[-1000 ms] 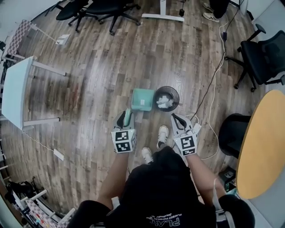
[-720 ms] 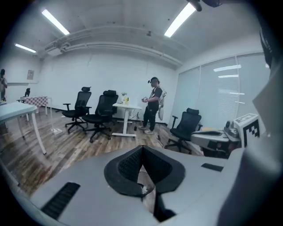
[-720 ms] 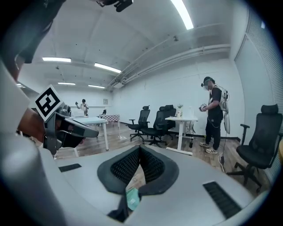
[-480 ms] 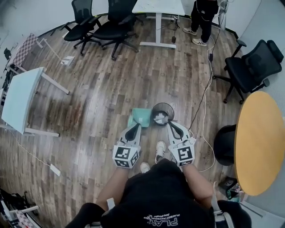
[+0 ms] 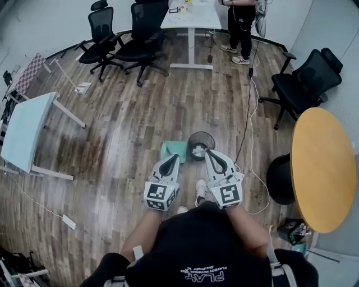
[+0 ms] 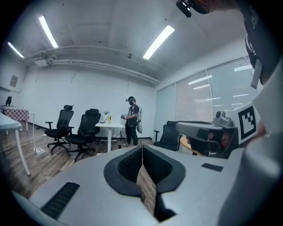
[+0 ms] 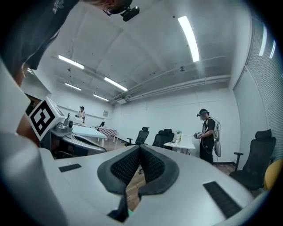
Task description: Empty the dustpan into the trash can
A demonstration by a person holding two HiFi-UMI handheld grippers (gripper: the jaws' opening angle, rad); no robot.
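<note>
On the wooden floor (image 5: pixel 140 123) a green dustpan (image 5: pixel 170 150) is set beside the trash can (image 5: pixel 201 143). The left gripper (image 5: pixel 174 158) and right gripper (image 5: pixel 208 153) are pressed together, empty. The shirt lettering (image 5: pixel 205 271) is seen upside down.

I see a wood-plank floor (image 5: pixel 140 117). At far centre a person (image 5: pixel 241 25) stands beside a white desk (image 5: pixel 190 17), with two black office chairs (image 5: pixel 143 42) to its left. Another black chair (image 5: pixel 305 84) sits far right. A round yellow table (image 5: pixel 322 168) fills the right side, a pale table (image 5: pixel 25 132) the left. A cable (image 5: pixel 249 106) runs across the floor.
</note>
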